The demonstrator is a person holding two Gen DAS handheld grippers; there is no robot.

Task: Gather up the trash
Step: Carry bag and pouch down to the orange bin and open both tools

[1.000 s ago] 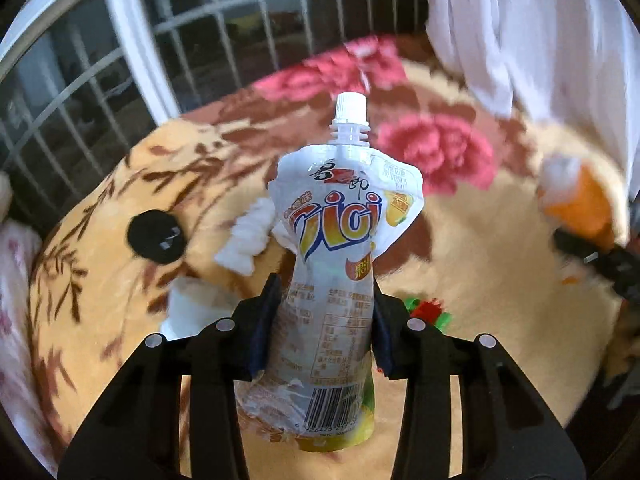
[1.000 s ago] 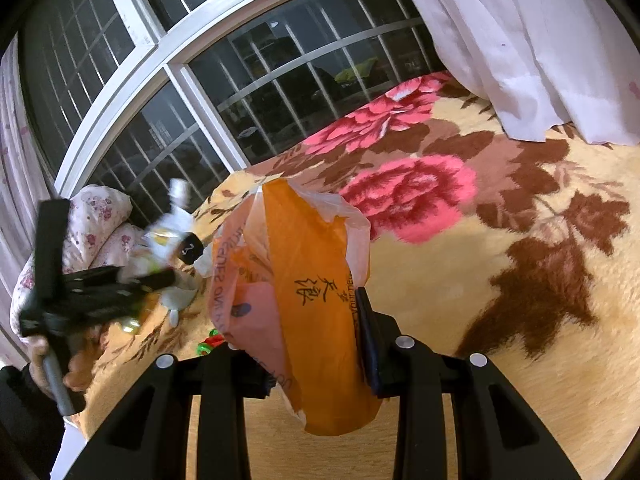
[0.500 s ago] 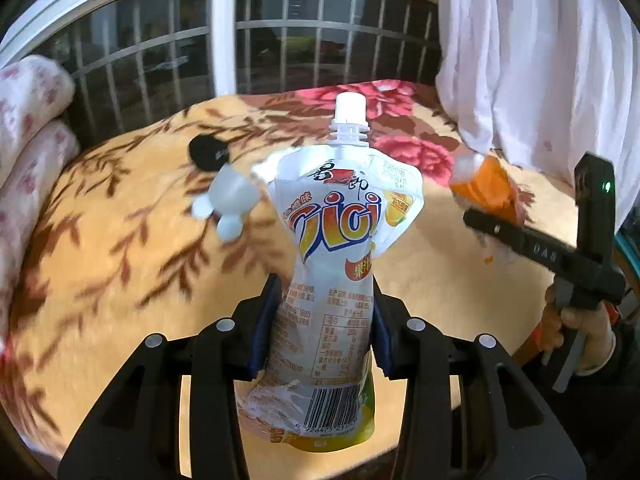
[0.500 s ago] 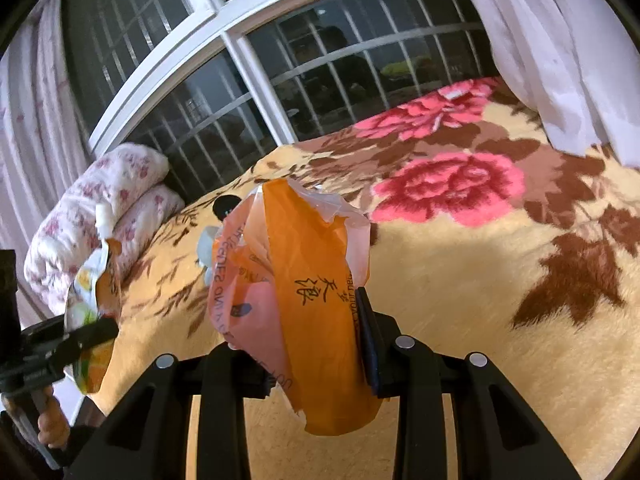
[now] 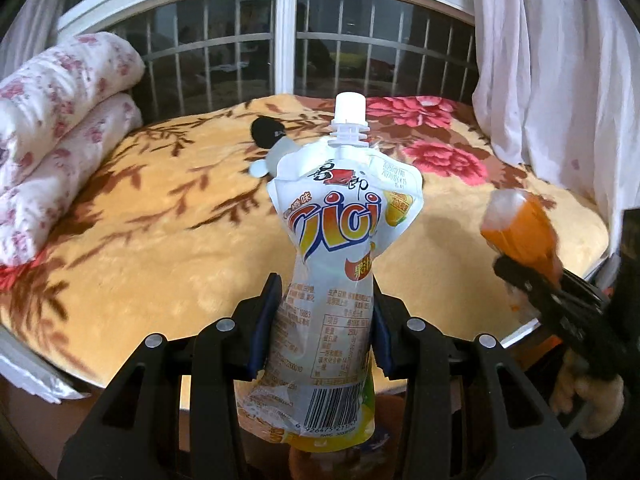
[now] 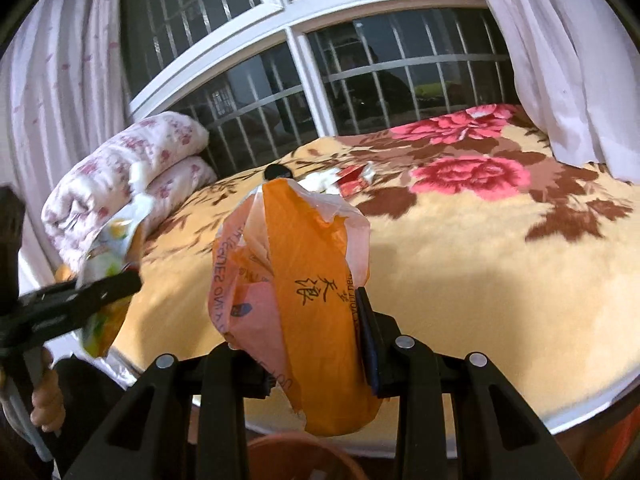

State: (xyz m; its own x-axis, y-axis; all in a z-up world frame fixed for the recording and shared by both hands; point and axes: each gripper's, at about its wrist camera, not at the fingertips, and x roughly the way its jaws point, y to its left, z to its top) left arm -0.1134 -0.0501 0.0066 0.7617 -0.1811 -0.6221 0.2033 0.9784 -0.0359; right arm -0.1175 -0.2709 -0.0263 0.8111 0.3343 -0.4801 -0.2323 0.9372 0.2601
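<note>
We're looking at a bed (image 6: 460,248) with a fuzzy yellow flower blanket (image 5: 160,240). Lying on it: folded floral quilt (image 5: 52,120), black round thing (image 5: 267,131), white scraps (image 6: 322,179), red wrapper (image 6: 354,178).

Between the black left gripper (image 5: 323,328) fingers a white Cici juice pouch (image 5: 340,280) flashes orange-red lettering and a yellow base, the black right gripper (image 6: 304,344) frames an orange plastic bag (image 6: 296,280) with black characters, beyond them a golden blanket (image 6: 460,248) blooms pink roses, brown leaves.
</note>
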